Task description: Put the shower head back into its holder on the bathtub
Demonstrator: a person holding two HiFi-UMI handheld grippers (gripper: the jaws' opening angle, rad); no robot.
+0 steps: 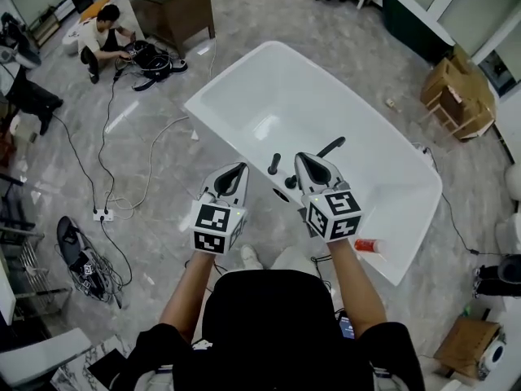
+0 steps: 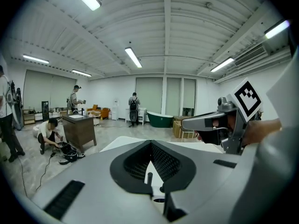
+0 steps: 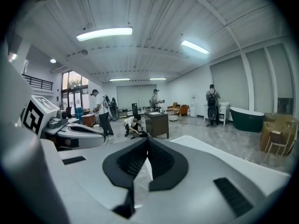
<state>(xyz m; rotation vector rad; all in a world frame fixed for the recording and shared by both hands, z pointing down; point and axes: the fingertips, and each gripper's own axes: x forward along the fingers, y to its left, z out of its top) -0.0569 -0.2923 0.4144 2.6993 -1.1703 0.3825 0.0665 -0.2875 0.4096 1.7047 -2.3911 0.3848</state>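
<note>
A white bathtub (image 1: 244, 108) lies slantwise in front of me in the head view. On its near rim stand black fittings: a short knob (image 1: 274, 164), a low fitting (image 1: 290, 182), and a slanted black shower head (image 1: 331, 147) just right of my right gripper; whether it sits in a holder I cannot tell. My left gripper (image 1: 235, 169) and right gripper (image 1: 308, 158) hover side by side above that rim, both shut and empty. In the left gripper view the left gripper's (image 2: 150, 143) tips meet, and a black post (image 2: 148, 178) shows below them. The right gripper's (image 3: 148, 139) tips meet too.
A red-and-white tube (image 1: 367, 245) lies on the tub's rim by my right wrist. A person (image 1: 102, 32) crouches beside a wooden cabinet (image 1: 172, 8) at the far left. Cables and a power strip (image 1: 102, 215) cross the floor at left. Cardboard boxes (image 1: 456, 96) stand at right.
</note>
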